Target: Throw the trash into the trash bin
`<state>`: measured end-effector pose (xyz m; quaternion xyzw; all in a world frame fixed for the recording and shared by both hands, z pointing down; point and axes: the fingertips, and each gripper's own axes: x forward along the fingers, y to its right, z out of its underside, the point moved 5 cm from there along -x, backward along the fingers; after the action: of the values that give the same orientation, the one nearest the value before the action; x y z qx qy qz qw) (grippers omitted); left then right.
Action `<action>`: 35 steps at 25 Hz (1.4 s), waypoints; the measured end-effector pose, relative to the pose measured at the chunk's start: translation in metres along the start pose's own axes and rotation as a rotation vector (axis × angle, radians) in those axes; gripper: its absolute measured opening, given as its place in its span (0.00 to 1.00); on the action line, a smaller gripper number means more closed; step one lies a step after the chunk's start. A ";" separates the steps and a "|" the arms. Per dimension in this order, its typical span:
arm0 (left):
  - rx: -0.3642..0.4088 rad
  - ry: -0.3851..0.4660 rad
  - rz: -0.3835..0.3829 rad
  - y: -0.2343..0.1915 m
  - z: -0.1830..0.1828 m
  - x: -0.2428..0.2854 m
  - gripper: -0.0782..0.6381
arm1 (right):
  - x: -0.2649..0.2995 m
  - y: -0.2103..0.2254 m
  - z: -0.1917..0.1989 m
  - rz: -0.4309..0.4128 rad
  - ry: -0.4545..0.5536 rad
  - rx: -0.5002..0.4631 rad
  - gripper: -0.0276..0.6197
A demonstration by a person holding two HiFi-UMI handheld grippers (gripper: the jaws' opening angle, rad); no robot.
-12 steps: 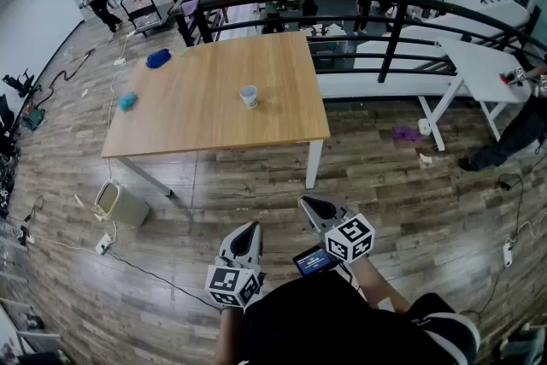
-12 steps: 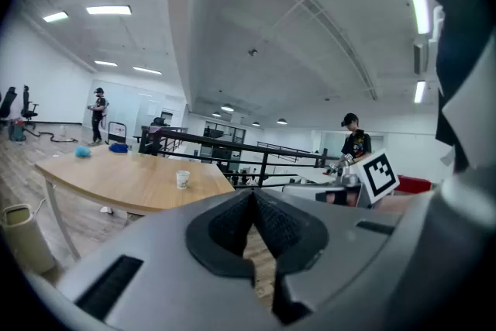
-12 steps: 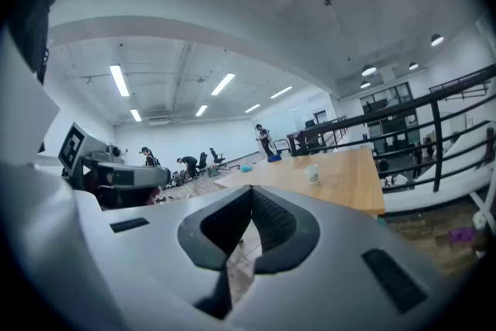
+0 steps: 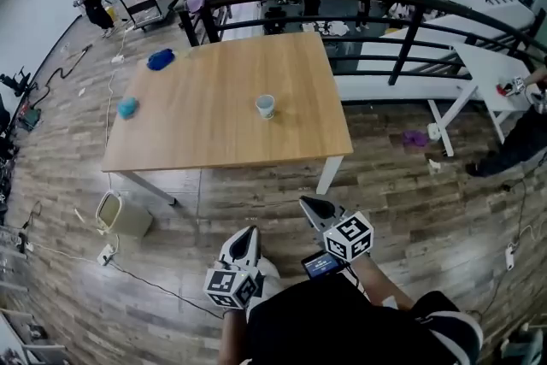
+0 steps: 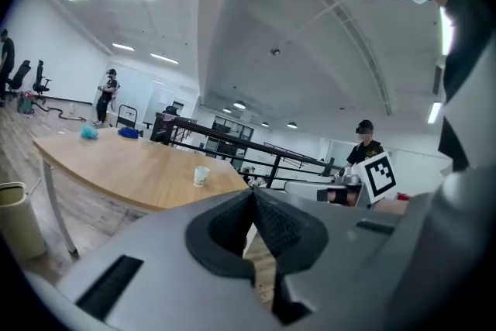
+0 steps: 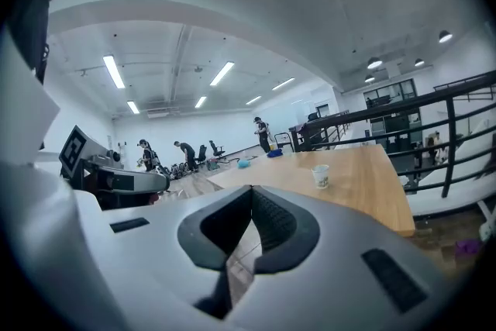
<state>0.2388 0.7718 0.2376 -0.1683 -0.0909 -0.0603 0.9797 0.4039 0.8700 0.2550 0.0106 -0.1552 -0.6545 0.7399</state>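
Observation:
A white paper cup (image 4: 266, 105) stands upright near the middle of the wooden table (image 4: 197, 132). A blue crumpled thing (image 4: 160, 58) and a smaller teal one (image 4: 127, 107) lie at the table's left side. A beige trash bin (image 4: 120, 214) sits on the floor by the table's front left leg. My left gripper (image 4: 248, 232) and right gripper (image 4: 310, 203) hang low in front of me, well short of the table, both shut and empty. The left gripper (image 5: 253, 194) view shows the cup (image 5: 201, 176) and the bin (image 5: 17, 217). The right gripper (image 6: 251, 188) view shows the cup (image 6: 321, 176).
A black railing (image 4: 410, 13) runs behind the table. A white table (image 4: 487, 68) stands at the right with a person beside it. Cables and a power strip (image 4: 104, 253) lie on the floor near the bin. Purple scraps (image 4: 415, 137) lie by the white table's leg.
The table and cup sit slightly lower and further right in the head view, as the view has shifted. Both grippers keep their places and stay shut.

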 end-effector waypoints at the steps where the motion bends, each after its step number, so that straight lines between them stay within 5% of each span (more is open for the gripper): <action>1: 0.008 0.006 0.020 -0.018 -0.011 0.007 0.10 | 0.019 0.000 -0.009 0.016 0.001 -0.007 0.04; 9: 0.092 0.106 0.175 -0.139 -0.128 0.031 0.10 | 0.157 -0.031 -0.082 0.067 -0.005 -0.106 0.04; 16: -0.015 0.050 0.148 -0.241 -0.118 0.033 0.10 | 0.237 -0.055 -0.077 0.099 -0.054 -0.163 0.04; 24: 0.006 0.003 0.228 -0.253 -0.126 0.086 0.10 | 0.247 0.005 -0.082 0.250 -0.058 -0.024 0.04; 35: 0.057 -0.030 0.286 -0.254 -0.162 0.180 0.10 | 0.275 0.095 -0.116 0.272 -0.019 -0.015 0.04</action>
<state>0.4025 0.4633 0.2044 -0.1524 -0.0825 0.0852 0.9812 0.5503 0.5945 0.2250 -0.0222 -0.1570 -0.5495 0.8203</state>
